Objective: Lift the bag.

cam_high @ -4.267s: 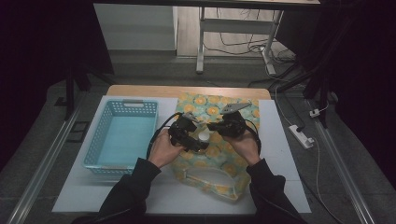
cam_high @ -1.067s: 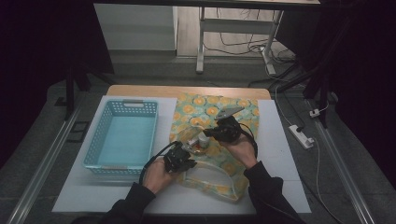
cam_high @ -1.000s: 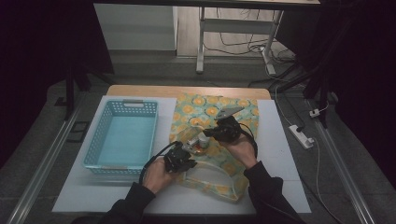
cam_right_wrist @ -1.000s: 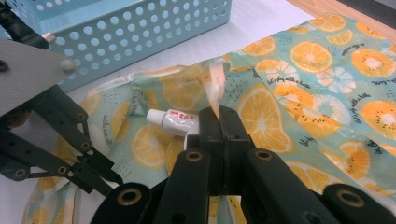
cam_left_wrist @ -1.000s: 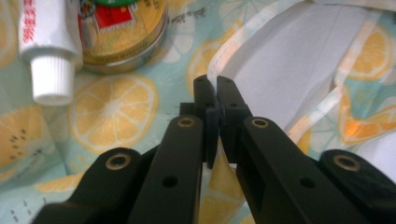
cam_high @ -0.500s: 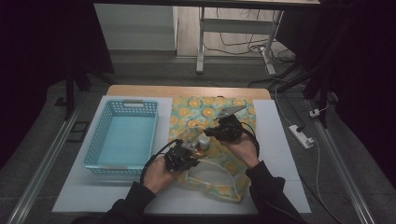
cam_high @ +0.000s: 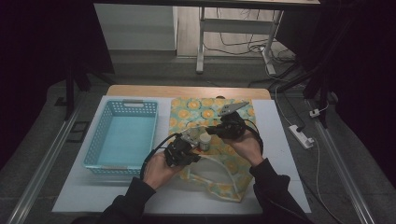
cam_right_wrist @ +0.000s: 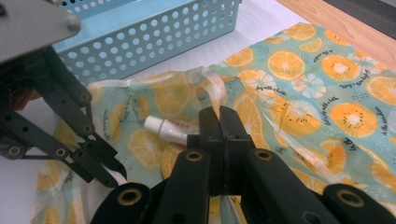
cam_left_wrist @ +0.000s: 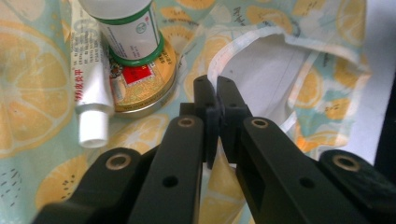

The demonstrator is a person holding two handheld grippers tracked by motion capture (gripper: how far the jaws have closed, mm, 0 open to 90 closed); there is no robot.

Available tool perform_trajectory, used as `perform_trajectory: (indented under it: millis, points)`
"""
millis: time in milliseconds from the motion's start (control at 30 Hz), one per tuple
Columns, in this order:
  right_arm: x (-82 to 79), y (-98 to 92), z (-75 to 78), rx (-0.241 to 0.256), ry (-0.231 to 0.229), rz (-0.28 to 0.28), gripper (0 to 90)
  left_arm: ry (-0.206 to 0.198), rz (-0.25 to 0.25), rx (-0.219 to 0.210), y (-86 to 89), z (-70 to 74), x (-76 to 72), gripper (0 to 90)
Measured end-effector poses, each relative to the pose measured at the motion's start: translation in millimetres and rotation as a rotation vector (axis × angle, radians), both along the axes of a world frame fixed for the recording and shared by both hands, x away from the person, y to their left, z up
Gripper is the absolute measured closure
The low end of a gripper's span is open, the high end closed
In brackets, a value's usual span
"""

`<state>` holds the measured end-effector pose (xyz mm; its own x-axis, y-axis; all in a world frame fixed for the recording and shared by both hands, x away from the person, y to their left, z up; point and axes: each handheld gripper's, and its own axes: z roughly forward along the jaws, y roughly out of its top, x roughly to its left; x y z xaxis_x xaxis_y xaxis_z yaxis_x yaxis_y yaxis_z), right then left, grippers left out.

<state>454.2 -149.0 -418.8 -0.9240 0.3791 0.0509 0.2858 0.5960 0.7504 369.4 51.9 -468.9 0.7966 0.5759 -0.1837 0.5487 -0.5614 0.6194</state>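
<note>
An orange-slice print bag lies flat on the white table, its white-lined mouth toward me. On the bag stand a white bottle with a green band, a gold tin and a white tube. My left gripper is shut on the white rim of the bag's mouth, just beside the tin. My right gripper is shut on the same rim farther along, above the tube. The bag's rim rises between the two grippers.
A light blue perforated basket stands left of the bag with nothing visible inside. A wooden strip runs along the table's far edge. A white power strip lies on the floor to the right.
My left gripper came down from beside the right one to the bag's near rim, then drew slightly up and right. The right gripper barely moved.
</note>
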Motion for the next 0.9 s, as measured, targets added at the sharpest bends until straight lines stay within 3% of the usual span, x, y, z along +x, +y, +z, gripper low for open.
perform_trajectory:
  millis: [367,900]
  points:
    - [-2.0,2.1,13.0,0.0,-0.001,0.016,89.7,0.04,0.018,-0.085,12.1,18.8,11.6,88.9]
    - [-7.0,3.7,30.2,0.004,-0.005,0.043,89.6,0.05,0.021,-0.114,24.0,46.2,25.3,89.0]
